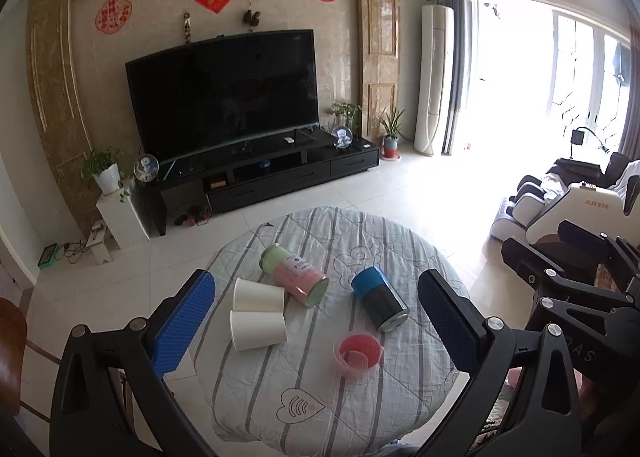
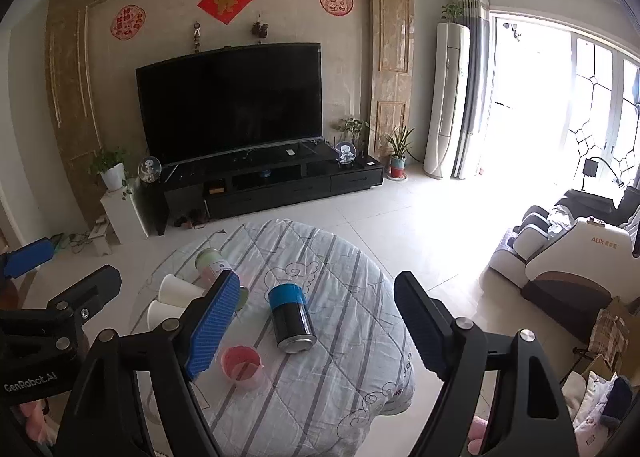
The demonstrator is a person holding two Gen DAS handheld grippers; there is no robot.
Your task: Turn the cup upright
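Left hand-held gripper (image 1: 316, 317): jaws spread wide, nothing between them — hovers above the counter (image 1: 320, 409), a round top w/ striped grey quilted cover.
Right hand-held gripper (image 2: 316, 321): jaws wide apart, empty, above counter's right part.
Paper cups (image 1: 259, 311): two, white, lying on their sides, touching, left of centre.
Pink canister (image 1: 294, 275): on its side, just behind the cups.
Blue-black canister (image 1: 380, 299): on its side, right of centre.
Red cup (image 1: 357, 351): upright, mouth up, nearest the camera.
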